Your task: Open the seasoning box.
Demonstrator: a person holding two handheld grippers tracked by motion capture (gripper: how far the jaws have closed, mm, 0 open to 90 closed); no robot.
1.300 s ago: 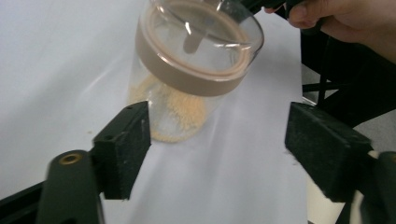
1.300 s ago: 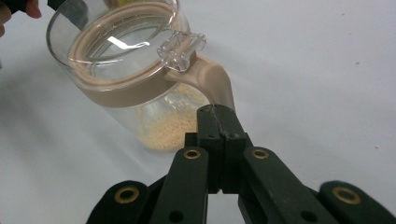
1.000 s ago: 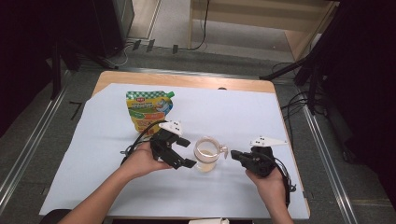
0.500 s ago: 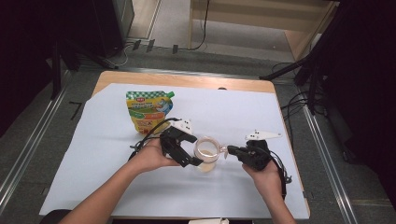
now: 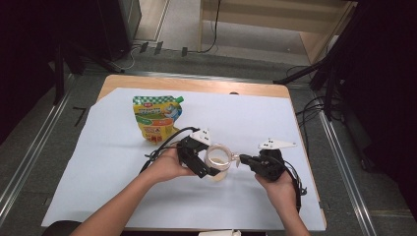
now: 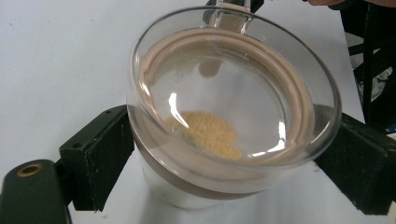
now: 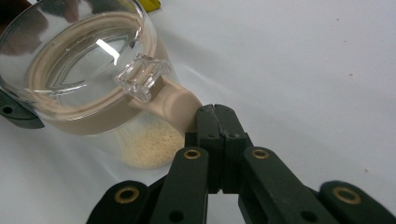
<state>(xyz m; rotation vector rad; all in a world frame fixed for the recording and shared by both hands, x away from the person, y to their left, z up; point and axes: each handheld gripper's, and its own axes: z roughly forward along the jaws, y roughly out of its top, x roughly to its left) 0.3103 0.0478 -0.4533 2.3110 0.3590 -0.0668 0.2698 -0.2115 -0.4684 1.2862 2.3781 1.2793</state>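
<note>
Between left gripper (image 6: 224,154) pads, jar (image 6: 224,121) stands clamped

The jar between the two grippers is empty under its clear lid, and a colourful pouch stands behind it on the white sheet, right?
Not empty. The left gripper view shows the jar holding a small heap of yellowish granules under the clear lid. The pouch does stand behind it on the white sheet.
</note>
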